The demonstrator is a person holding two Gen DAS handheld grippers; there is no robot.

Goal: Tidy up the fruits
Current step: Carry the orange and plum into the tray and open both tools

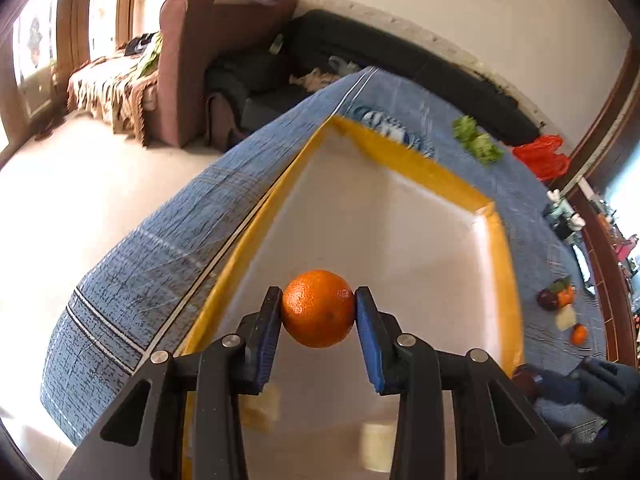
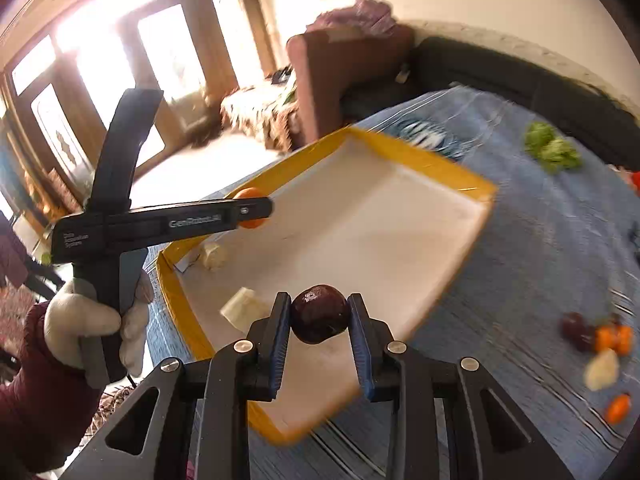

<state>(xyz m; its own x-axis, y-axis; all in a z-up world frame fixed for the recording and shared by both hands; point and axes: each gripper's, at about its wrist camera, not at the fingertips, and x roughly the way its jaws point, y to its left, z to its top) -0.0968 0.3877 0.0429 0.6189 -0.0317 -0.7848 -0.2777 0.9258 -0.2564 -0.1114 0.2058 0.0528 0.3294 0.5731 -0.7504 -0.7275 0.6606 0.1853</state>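
Living room, blue cloth table (image 2: 540, 240). Left gripper (image 1: 318, 308) pinches an orange (image 1: 318, 308); right gripper (image 2: 319, 314) pinches a dark plum (image 2: 319, 314), both over the yellow-rimmed tray (image 2: 472, 184). Best lower each near the tray floor, well apart, before letting go. Loose fruit (image 2: 596, 340) lies beside the tray.

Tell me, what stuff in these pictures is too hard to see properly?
- Pale pieces in the tray, left wrist view: blurred and partly behind the left gripper holding the orange.
- Little fruit pile on the blue cloth, right wrist view: smeared by motion, kinds unclear.
- Dark fruit in the right gripper: type unclear.
- Green bunch: blurred.
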